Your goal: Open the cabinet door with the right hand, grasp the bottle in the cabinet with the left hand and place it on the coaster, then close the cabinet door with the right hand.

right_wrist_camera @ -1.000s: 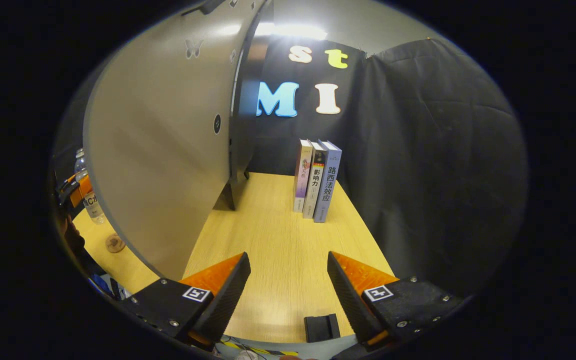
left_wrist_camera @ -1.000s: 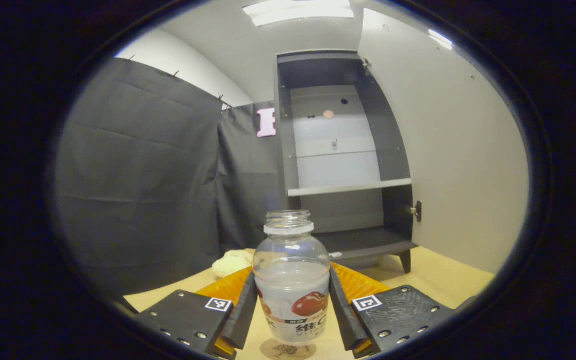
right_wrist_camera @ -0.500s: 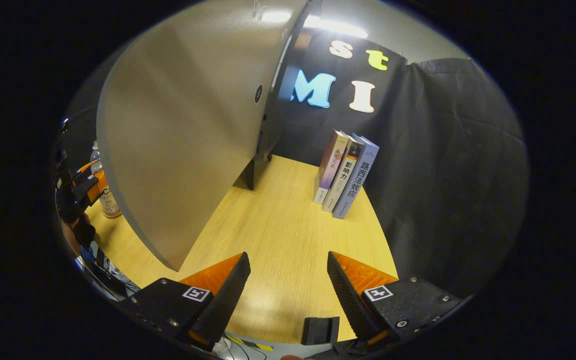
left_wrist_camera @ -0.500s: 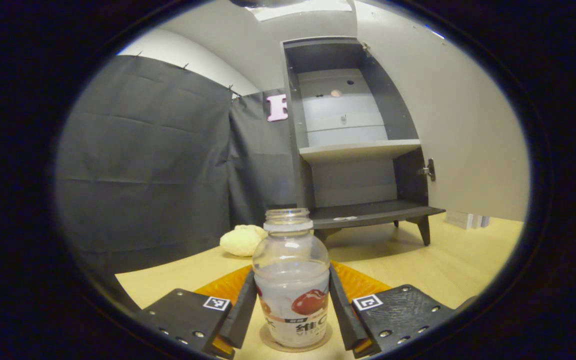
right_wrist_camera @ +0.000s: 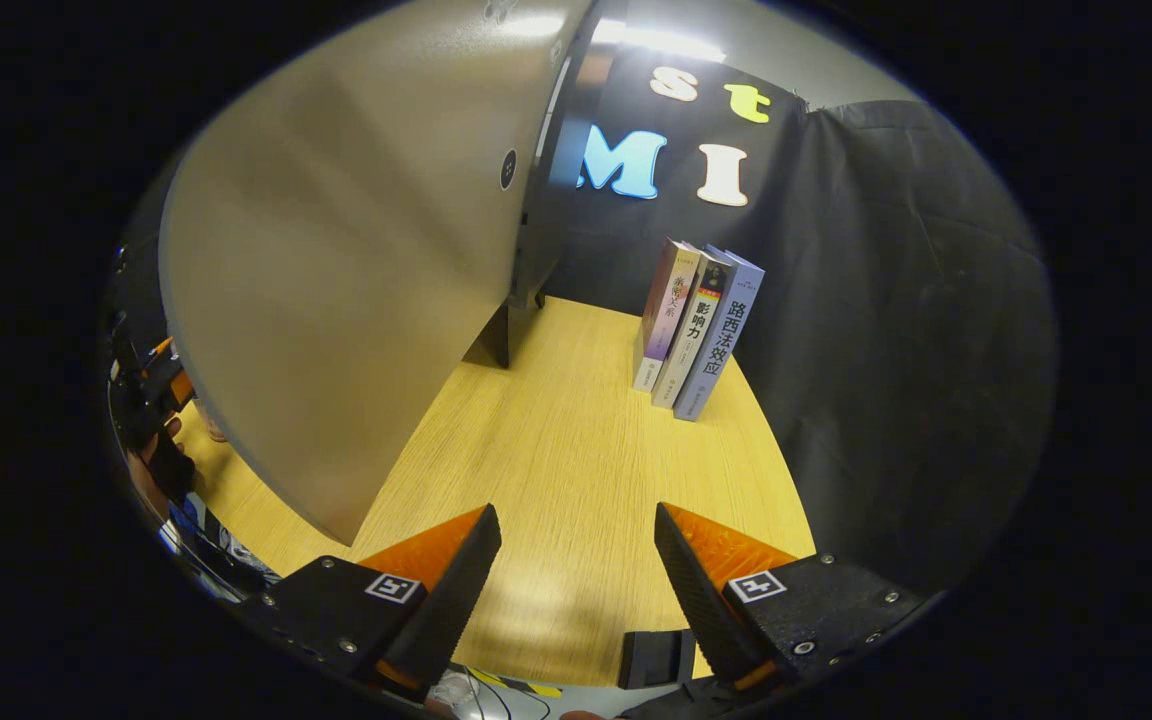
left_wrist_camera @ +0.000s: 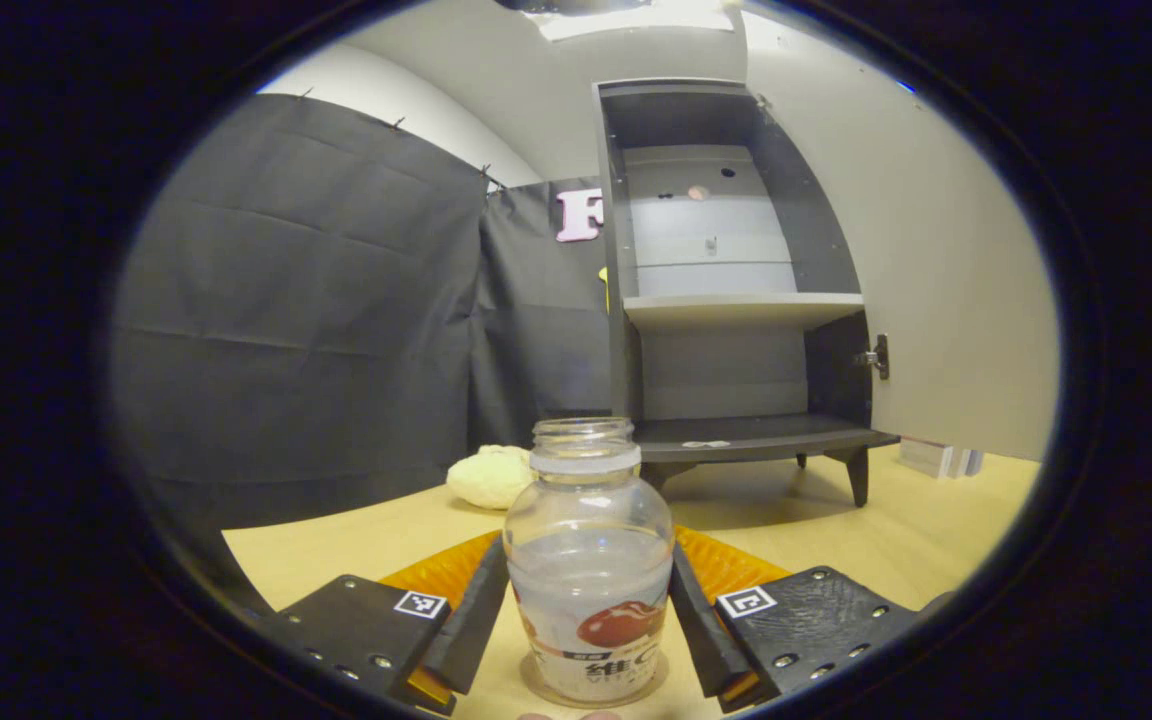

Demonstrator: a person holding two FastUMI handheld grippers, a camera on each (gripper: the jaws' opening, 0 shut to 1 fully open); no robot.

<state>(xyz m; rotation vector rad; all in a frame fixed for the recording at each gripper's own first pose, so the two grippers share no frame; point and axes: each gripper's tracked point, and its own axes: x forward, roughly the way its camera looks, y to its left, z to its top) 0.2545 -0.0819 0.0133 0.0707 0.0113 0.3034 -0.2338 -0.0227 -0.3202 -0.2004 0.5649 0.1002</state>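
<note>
Between the 2 fingers of the left gripper (left_wrist_camera: 589,625), low in the left gripper view, the bottle (left_wrist_camera: 590,565) is seen standing upright on the round coaster (left_wrist_camera: 536,688). The fingers lie close along its sides; whether both press on it cannot be told. The bottle has no cap and a fruit label. On the wooden table (left_wrist_camera: 356,545) behind it, a pale lumpy object (left_wrist_camera: 489,477) is seen near the cloth wall. Farther back stands the cabinet (left_wrist_camera: 736,300) with bare shelves, its door (left_wrist_camera: 936,270) swung wide.

In the right gripper view, the right gripper (right_wrist_camera: 576,590) is held wide open over the table (right_wrist_camera: 576,470) with nothing between its fingers. A small black block (right_wrist_camera: 654,657) is seen at the near table edge. The outer face of the open door (right_wrist_camera: 356,270) stands at the left and screens the bottle. The left gripper (right_wrist_camera: 151,385) is partly seen past it. Farther off, 3 books (right_wrist_camera: 696,330) stand upright against the cloth.
</note>
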